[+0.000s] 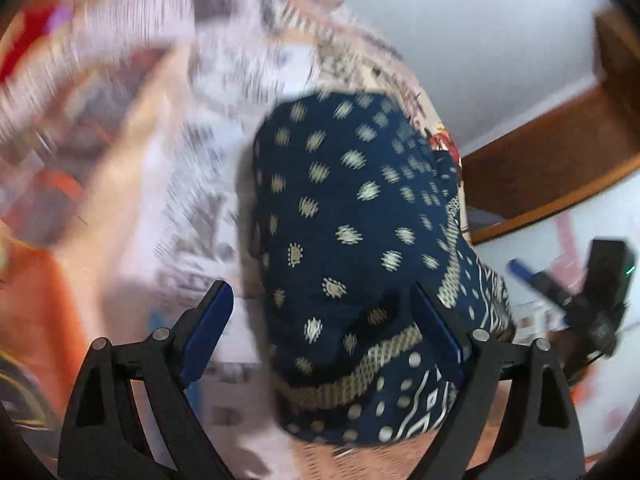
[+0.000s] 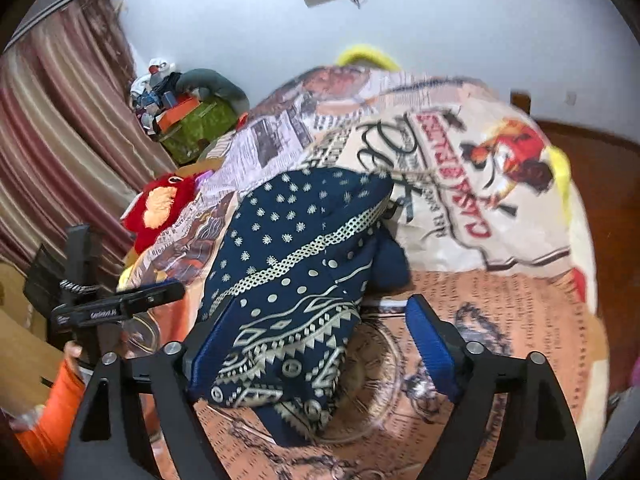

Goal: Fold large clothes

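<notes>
Navy garment lies folded on the bed; both grippers straddle it, jaws spread, pinching nothing. A fold looks finished; next, regrasp the six-o'clock edge.

So we've got two fisheye cams, one riding on each gripper and looking forward and down past its own blue fingers. The left one sits right up close over the navy patterned garment on the bed, heavily blurred on its left side. The right one looks from close by too, facing the wall with the newspaper-print bedspread beyond. Both views share that garment and bedspread, and each catches the other gripper at its edge: right gripper, left gripper.
</notes>
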Demonstrator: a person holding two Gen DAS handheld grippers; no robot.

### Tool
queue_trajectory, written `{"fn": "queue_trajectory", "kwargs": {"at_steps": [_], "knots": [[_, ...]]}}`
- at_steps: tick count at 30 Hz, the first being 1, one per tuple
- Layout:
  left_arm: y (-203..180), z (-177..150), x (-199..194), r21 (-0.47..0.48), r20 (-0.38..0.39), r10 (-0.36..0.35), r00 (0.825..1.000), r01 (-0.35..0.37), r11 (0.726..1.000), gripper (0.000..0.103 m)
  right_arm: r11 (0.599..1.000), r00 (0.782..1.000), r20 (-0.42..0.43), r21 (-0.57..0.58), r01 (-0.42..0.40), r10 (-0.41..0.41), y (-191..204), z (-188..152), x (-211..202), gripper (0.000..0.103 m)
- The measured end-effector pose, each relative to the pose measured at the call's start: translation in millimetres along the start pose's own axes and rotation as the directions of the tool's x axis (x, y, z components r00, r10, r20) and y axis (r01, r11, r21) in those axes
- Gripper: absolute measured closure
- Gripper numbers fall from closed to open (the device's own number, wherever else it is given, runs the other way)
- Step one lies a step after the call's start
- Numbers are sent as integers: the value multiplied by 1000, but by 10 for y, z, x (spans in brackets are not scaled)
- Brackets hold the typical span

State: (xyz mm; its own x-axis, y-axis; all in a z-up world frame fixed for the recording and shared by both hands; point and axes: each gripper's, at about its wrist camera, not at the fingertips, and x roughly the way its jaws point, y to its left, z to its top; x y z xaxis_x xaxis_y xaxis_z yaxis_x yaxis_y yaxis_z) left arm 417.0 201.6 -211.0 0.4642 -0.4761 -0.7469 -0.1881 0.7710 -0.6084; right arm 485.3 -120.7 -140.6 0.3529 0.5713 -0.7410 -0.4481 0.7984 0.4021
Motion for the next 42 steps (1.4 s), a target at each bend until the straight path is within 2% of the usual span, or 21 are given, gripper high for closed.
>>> {"fn": "queue_trajectory", "kwargs": {"at_steps": [3, 5, 7, 10, 15, 16, 20, 24, 26, 28, 31, 36, 42], "knots": [[137, 65, 269, -76, -69, -93, 993, 88, 993, 13, 996, 992, -116, 77, -48, 57, -172, 72, 358, 17], [195, 94, 388, -115, -88, -168, 982, 157, 981, 10, 986, 976, -188, 148, -79, 107, -316, 98, 590, 17], [222, 119, 469, -132, -94, -198, 976, 185, 974, 6, 970, 956, -249, 223, -97, 153, -459, 91, 823, 17], [201, 166, 583, -124, -102, -225, 969, 212, 969, 0, 968, 943, -286, 228, -106, 171, -511, 70, 1029, 17], [173, 251, 761, -126, -131, -267, 955, 252, 960, 0, 955, 917, -313, 236, -178, 248, -432, 70, 1322, 14], [172, 261, 787, -127, -137, -276, 951, 260, 957, 0, 954, 913, -317, 235, -188, 258, -408, 86, 1370, 10], [126, 297, 879, -125, -149, -297, 943, 280, 952, 0, 954, 902, -332, 206, -217, 276, -291, 155, 1553, 10], [-13, 354, 866, -85, -129, -263, 956, 253, 964, 6, 956, 916, -299, 202, -215, 269, -197, 174, 1642, 25], [-89, 372, 795, -59, -108, -249, 962, 244, 968, 13, 954, 920, -286, 209, -214, 269, -163, 185, 1642, 37], [-148, 354, 729, -40, -92, -246, 965, 243, 969, 19, 950, 917, -282, 216, -227, 283, -149, 195, 1610, 57], [-240, 323, 640, -5, -86, -229, 970, 229, 973, 26, 953, 917, -282, 192, -235, 283, -92, 216, 1537, 74], [-394, 262, 318, 70, -60, -210, 976, 213, 974, 31, 968, 921, -300, 113, -223, 248, 180, 215, 1427, 79], [-274, 169, -207, 101, -10, -197, 980, 197, 975, 32, 961, 917, -286, 82, -264, 276, 537, 265, 1308, 80]]}}
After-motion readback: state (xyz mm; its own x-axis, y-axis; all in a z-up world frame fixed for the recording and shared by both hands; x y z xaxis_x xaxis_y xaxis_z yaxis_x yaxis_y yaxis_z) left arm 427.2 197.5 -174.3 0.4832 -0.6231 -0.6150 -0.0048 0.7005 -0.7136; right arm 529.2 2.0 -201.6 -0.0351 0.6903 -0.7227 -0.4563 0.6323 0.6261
